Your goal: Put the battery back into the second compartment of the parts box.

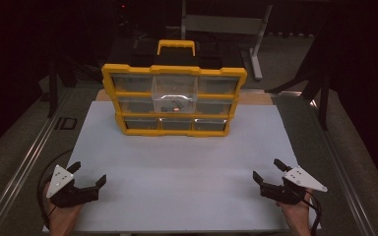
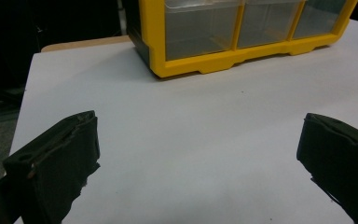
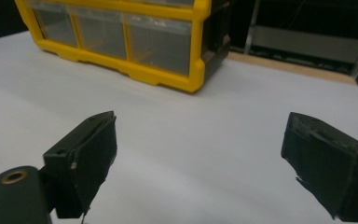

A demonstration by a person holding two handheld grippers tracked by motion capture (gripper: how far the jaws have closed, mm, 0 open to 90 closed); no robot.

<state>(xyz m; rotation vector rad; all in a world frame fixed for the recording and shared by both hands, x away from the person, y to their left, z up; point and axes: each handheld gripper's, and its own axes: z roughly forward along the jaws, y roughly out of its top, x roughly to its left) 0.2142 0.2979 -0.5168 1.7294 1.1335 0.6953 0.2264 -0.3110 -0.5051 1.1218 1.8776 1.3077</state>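
Observation:
A yellow organizer box (image 1: pixel 173 98) with clear drawers and a top handle stands upright at the far middle of the white table top (image 1: pixel 177 167). Its top middle drawer (image 1: pixel 174 92) is pulled forward, with small dark parts inside. My left gripper (image 1: pixel 88 173) rests open at the near left, nothing between its jaws. My right gripper (image 1: pixel 267 169) rests open at the near right, also holding nothing. The left gripper view shows the box's bottom row (image 2: pixel 242 32) beyond the spread jaws of the left gripper (image 2: pixel 200 154); in the right gripper view the box (image 3: pixel 121 37) stands beyond the right gripper (image 3: pixel 200 158).
The white top has metal rails (image 1: pixel 27 157) along its left and right sides. Behind the box lie a wooden strip (image 1: pixel 256 97), dark floor and a grey metal desk frame (image 1: pixel 226 24). Open white surface stretches between the grippers and the box.

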